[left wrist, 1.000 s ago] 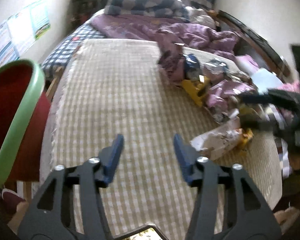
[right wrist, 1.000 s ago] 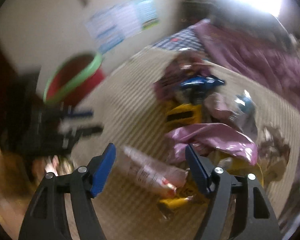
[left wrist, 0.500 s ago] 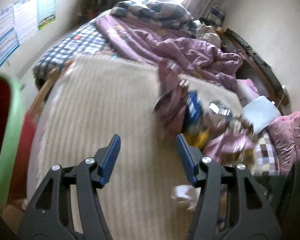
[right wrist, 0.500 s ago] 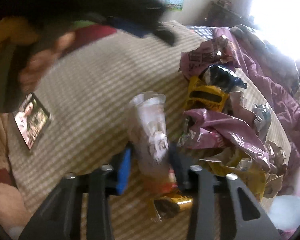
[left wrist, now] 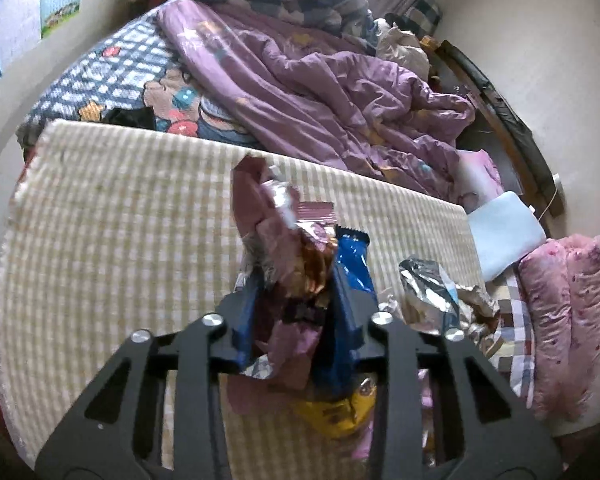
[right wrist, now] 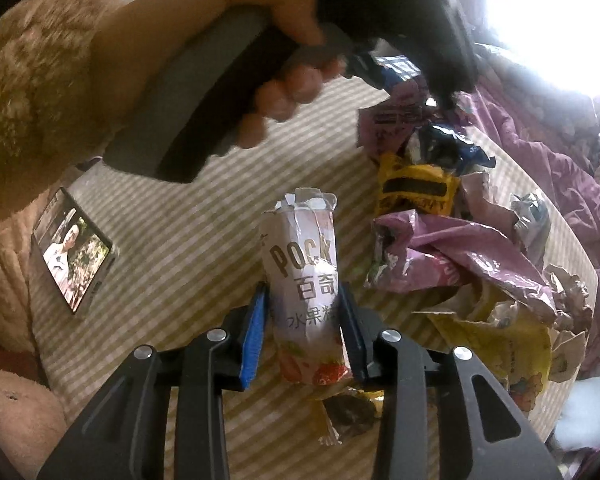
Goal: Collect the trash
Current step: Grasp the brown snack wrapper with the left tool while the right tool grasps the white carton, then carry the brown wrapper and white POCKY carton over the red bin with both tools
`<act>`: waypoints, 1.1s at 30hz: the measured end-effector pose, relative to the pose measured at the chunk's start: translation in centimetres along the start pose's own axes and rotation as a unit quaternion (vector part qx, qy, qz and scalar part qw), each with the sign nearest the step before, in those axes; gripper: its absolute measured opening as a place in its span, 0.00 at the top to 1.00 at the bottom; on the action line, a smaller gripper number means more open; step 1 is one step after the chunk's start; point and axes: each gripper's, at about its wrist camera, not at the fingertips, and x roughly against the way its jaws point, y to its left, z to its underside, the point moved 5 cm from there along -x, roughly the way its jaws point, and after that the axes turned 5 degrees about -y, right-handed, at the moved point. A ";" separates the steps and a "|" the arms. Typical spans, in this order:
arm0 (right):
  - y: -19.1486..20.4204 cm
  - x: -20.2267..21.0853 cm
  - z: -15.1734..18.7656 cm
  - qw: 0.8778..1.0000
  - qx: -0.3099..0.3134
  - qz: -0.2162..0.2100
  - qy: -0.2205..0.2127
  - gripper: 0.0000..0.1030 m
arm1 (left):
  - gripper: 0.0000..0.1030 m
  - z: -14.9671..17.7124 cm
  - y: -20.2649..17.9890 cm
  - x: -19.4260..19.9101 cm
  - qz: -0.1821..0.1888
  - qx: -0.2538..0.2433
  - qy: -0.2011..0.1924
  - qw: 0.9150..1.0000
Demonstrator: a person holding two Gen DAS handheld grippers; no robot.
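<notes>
My left gripper (left wrist: 294, 304) is shut on a crumpled pink wrapper (left wrist: 272, 232), with a blue wrapper (left wrist: 354, 260) against its right finger. A yellow wrapper (left wrist: 336, 412) lies below. My right gripper (right wrist: 302, 312) is shut on a white Pocky wrapper (right wrist: 304, 280), held upright over the checked mat (right wrist: 188, 232). A pile of trash lies to its right: a yellow wrapper (right wrist: 416, 192), a dark blue wrapper (right wrist: 444, 148), a pink bag (right wrist: 460, 256). The left gripper shows at the top of the right wrist view (right wrist: 380, 72), closed on a pink wrapper.
A phone (right wrist: 72, 252) with a lit screen lies on the mat at left. A purple quilt (left wrist: 340, 92) covers the bed beyond the mat (left wrist: 120, 220). A silver wrapper (left wrist: 432, 284) lies right of the left gripper. Pink bedding (left wrist: 568, 312) lies at the right edge.
Both grippers went from open to shut. The left moved down onto the pink wrapper and closed. The right closed on the Pocky wrapper and stood it upright.
</notes>
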 end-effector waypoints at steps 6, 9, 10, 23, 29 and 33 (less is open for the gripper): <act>-0.4 -0.2 -0.7 1.000 0.006 0.005 0.006 0.52 | 0.76 1.5 2.8 4.3 -0.033 0.015 -0.043 0.998; -0.9 -0.2 -0.8 1.000 0.014 0.006 0.010 0.48 | 0.76 3.0 4.6 6.8 -0.055 0.029 -0.060 0.996; -0.9 -0.2 -0.9 1.000 0.018 0.008 0.013 0.48 | 0.76 3.8 5.2 7.7 -0.067 0.031 -0.065 0.995; 1.3 -2.8 -2.1 0.999 0.009 -0.011 0.033 0.48 | 0.76 9.5 9.6 15.8 -0.160 0.061 -0.112 0.979; 2.8 -3.7 -3.6 0.999 0.007 -0.021 0.024 0.63 | 0.76 9.1 10.7 18.9 -0.176 0.071 -0.145 0.971; 3.2 -3.4 -4.9 1.000 -0.005 -0.029 0.001 0.64 | 0.76 8.8 10.2 20.1 -0.181 0.065 -0.161 0.968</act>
